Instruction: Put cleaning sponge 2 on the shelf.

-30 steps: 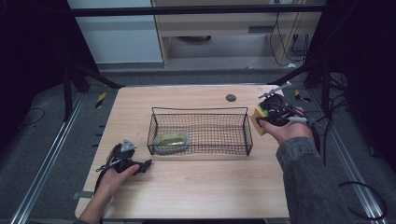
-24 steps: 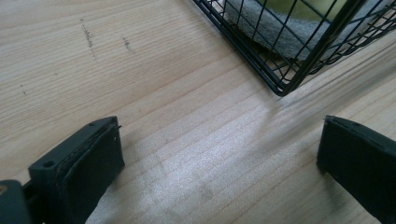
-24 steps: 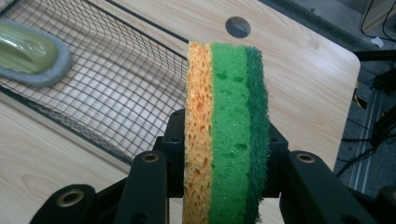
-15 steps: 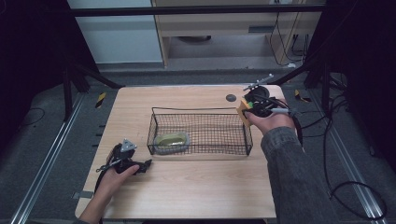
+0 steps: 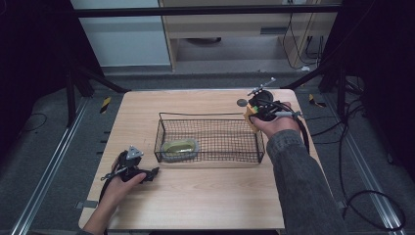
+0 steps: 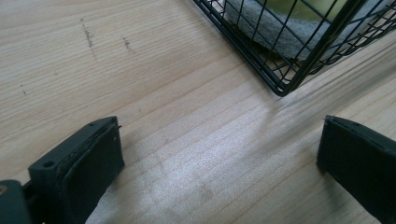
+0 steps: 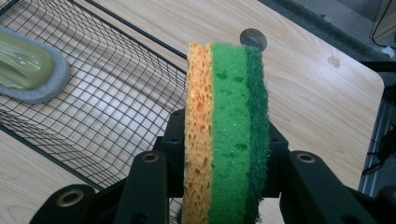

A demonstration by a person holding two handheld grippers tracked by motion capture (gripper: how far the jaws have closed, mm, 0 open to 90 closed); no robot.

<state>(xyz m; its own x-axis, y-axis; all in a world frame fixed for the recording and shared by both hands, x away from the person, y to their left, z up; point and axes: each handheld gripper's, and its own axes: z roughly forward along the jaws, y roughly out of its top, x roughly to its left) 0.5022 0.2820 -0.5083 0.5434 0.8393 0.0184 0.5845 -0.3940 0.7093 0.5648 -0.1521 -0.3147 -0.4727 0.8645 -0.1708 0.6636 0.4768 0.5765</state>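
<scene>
My right gripper (image 5: 253, 116) is shut on a sponge (image 7: 226, 135) with orange, green and dark green layers, held on edge. It hovers at the right end of a black wire basket (image 5: 210, 116), over the far right corner. In the basket's left part lies a grey pad with a yellow-green top (image 5: 180, 148), which the right gripper view shows at its left edge (image 7: 28, 70). My left gripper (image 5: 152, 173) rests on the table in front of the basket's near left corner (image 6: 280, 79). Its jaws (image 6: 219, 140) stand open over bare wood.
A small dark round disc (image 5: 242, 102) lies on the table just behind the basket's right end, also in the right gripper view (image 7: 253, 38). The wooden table (image 5: 205, 196) has bare room in front of the basket. Cables trail off the right side.
My right hand has carried the sponge leftward, from the table's right edge to the basket's right end. The left hand and its gripper have stayed where they were.
</scene>
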